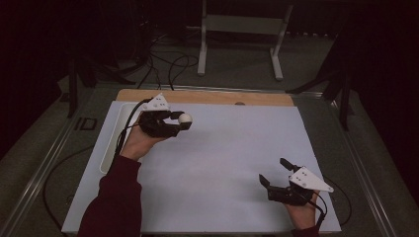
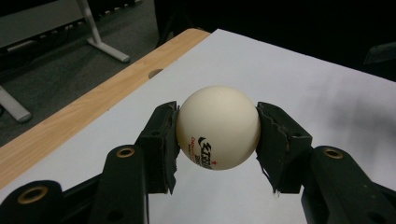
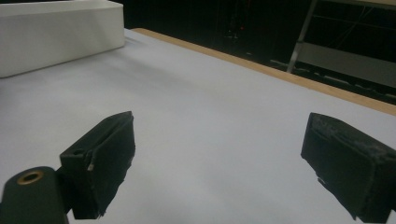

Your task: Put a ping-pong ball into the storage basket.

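A white table-tennis ball (image 2: pixel 218 127) with a black and red print sits clamped between the two black pads of my left gripper (image 2: pixel 218 135). From above, that left gripper (image 1: pixel 184 120) is at the far left of the white mat, held above the surface, with the ball (image 1: pixel 185 118) at its tip. My right gripper (image 1: pixel 273 172) rests near the front right corner of the mat, jaws wide apart. Between its fingertips (image 3: pixel 112 158) there is only bare mat.
A white tray (image 1: pixel 109 143) runs along the mat's left edge; its white wall (image 3: pixel 56 32) stands far off in the right gripper view. A wooden strip (image 1: pixel 207 97) borders the far edge. A metal stand (image 1: pixel 242 29) and cables lie on the floor beyond.
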The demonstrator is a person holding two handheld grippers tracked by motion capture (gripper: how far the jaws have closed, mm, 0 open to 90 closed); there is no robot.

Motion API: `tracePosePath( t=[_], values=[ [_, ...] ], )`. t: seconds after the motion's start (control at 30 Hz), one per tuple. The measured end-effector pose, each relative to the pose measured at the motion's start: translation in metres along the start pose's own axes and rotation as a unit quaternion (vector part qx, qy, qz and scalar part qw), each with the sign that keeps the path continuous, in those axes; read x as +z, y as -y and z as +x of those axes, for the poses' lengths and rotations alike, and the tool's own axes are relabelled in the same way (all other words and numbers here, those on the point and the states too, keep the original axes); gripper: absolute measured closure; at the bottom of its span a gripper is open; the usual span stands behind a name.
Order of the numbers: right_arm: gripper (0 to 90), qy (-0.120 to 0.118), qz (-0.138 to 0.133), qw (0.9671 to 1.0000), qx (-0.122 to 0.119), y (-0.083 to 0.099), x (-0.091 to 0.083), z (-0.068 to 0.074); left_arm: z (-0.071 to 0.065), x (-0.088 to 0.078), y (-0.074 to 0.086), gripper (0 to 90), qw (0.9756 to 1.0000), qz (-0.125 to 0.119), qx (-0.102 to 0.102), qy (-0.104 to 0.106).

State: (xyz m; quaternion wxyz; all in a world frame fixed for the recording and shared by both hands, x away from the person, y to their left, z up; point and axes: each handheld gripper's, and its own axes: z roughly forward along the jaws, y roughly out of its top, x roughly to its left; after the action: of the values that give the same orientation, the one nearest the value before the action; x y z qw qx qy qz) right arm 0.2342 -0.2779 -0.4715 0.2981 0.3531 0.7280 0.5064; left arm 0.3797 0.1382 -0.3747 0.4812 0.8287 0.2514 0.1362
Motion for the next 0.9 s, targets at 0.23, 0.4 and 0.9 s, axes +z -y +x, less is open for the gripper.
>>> tracePosePath(
  t=[0.23, 0.4, 0.9],
  values=[
    [9.5, 0.000, -0.001, 1.0000, 0.000, 0.000, 0.000, 0.000, 0.002, -0.005, 0.002, 51.5, 1.0000, -0.001, -0.002, -0.004],
    [9.5, -0.001, -0.002, 1.0000, 0.000, 0.000, 0.000, 0.000, 0.004, -0.010, 0.003, 51.5, 1.0000, -0.004, -0.002, -0.007],
    [9.5, -0.001, -0.001, 1.0000, 0.000, 0.000, 0.001, 0.000, 0.005, -0.020, 0.007, 51.5, 0.9999, -0.008, -0.003, -0.012]
  ],
)
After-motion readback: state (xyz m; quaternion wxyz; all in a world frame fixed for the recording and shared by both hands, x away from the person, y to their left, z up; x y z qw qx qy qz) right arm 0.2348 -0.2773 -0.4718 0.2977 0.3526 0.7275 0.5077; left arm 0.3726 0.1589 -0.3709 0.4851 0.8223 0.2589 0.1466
